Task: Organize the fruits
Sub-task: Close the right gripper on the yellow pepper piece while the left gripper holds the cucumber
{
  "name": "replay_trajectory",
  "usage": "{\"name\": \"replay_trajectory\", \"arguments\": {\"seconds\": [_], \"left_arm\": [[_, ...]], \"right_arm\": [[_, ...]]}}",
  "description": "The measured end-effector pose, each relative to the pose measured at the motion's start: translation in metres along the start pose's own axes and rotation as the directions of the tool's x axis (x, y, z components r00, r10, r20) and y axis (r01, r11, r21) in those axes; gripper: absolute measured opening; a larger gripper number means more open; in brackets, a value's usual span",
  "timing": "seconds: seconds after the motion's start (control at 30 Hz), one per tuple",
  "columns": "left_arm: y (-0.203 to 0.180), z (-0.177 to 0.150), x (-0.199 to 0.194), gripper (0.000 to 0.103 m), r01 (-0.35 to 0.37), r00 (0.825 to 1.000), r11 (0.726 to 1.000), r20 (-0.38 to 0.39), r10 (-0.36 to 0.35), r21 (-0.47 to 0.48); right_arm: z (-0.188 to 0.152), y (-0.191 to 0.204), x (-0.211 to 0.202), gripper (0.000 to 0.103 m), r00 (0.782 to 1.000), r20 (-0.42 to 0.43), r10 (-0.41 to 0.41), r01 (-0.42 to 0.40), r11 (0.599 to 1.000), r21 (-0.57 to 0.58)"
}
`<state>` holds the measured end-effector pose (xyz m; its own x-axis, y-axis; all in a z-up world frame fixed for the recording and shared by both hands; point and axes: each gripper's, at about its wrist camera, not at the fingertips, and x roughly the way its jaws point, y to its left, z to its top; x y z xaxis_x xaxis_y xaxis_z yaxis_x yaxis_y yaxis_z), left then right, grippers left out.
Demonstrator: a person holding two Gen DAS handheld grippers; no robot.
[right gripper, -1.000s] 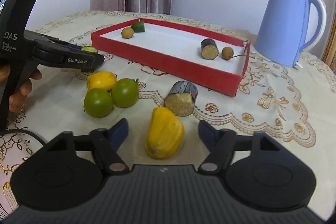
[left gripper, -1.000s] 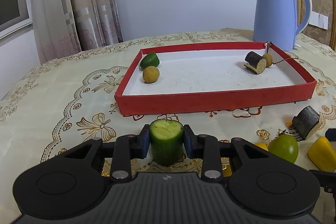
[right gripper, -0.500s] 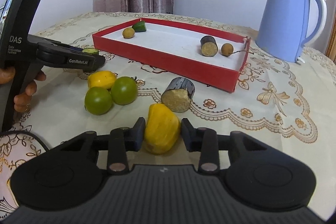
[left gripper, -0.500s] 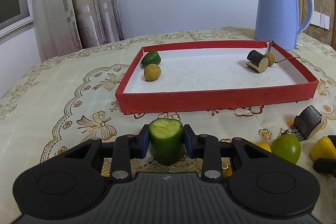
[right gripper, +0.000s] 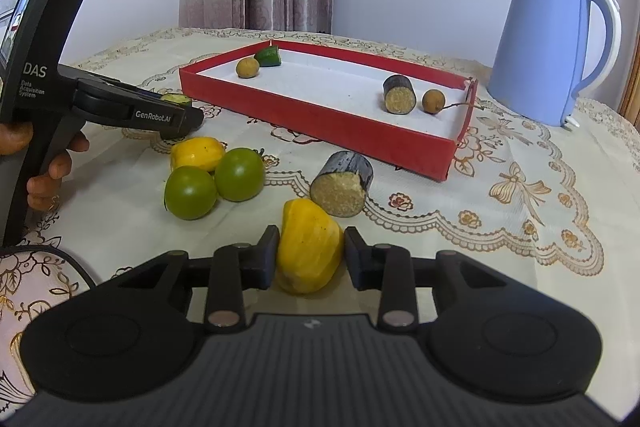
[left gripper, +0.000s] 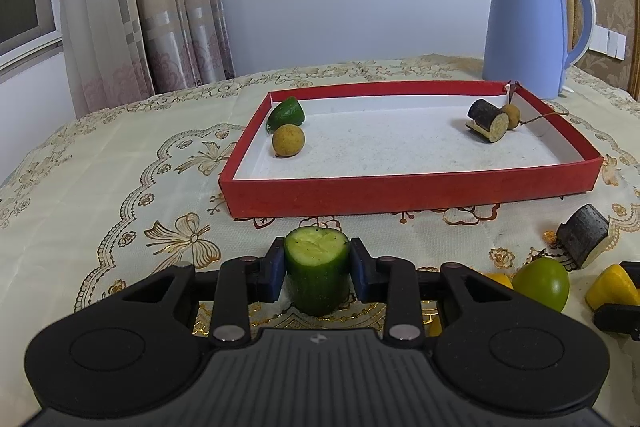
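Note:
My left gripper [left gripper: 316, 269] is shut on an upright cucumber piece [left gripper: 316, 273], held above the tablecloth in front of the red tray [left gripper: 412, 189]. My right gripper [right gripper: 310, 257] is shut on a yellow fruit piece [right gripper: 308, 247], lifted just off the cloth. The tray holds a green cucumber end [left gripper: 286, 113], a brown longan [left gripper: 288, 141], a dark eggplant piece [left gripper: 488, 121] and a second longan [left gripper: 512, 115]. On the cloth lie two green fruits [right gripper: 190, 191] [right gripper: 239, 174], another yellow piece [right gripper: 197, 154] and an eggplant piece [right gripper: 342, 183].
A blue electric kettle [left gripper: 528, 31] stands behind the tray's far right corner. The left gripper's body and the hand holding it [right gripper: 52, 107] fill the left side of the right wrist view. Curtains hang behind the table.
My right gripper closed on the yellow piece and raised it slightly. My left gripper rose a little with the cucumber piece, and the tray now looks lower in its view.

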<state>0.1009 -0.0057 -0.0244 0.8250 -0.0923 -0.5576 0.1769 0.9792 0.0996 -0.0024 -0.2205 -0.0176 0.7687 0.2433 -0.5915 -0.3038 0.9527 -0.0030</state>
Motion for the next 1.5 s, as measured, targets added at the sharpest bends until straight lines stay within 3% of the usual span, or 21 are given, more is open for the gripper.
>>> {"name": "replay_trajectory", "arguments": {"seconds": [0.1, 0.2, 0.3, 0.63, 0.87, 1.5], "left_arm": [[-0.003, -0.001, 0.0, 0.032, 0.026, 1.0, 0.999, -0.002, -0.026, 0.021], [-0.01, -0.002, 0.0, 0.033, 0.009, 1.0, 0.998, -0.003, -0.009, 0.057], [-0.005, -0.002, 0.005, 0.033, 0.028, 0.999, 0.999, -0.03, -0.028, 0.027], [0.006, -0.001, 0.001, 0.031, 0.079, 0.997, 0.996, -0.017, -0.08, -0.033], [0.007, 0.001, -0.005, 0.031, 0.071, 0.997, 0.997, 0.021, -0.07, -0.039], [0.005, 0.003, -0.001, 0.032, 0.012, 1.0, 0.999, -0.002, -0.012, -0.036]], "right_arm": [[0.0, 0.0, 0.0, 0.033, 1.0, 0.0, -0.003, 0.003, 1.0, -0.004], [0.0, 0.0, 0.0, 0.033, 1.0, -0.001, -0.003, 0.003, 1.0, -0.003], [0.0, 0.001, 0.0, 0.033, 1.0, 0.0, -0.004, 0.004, 1.0, -0.004], [0.0, 0.0, 0.001, 0.032, 1.0, 0.002, 0.002, -0.002, 1.0, 0.006], [0.0, -0.002, -0.002, 0.032, 1.0, 0.021, 0.007, -0.008, 1.0, 0.017], [-0.001, -0.004, -0.003, 0.032, 0.999, 0.03, 0.012, -0.012, 1.0, 0.028]]}}
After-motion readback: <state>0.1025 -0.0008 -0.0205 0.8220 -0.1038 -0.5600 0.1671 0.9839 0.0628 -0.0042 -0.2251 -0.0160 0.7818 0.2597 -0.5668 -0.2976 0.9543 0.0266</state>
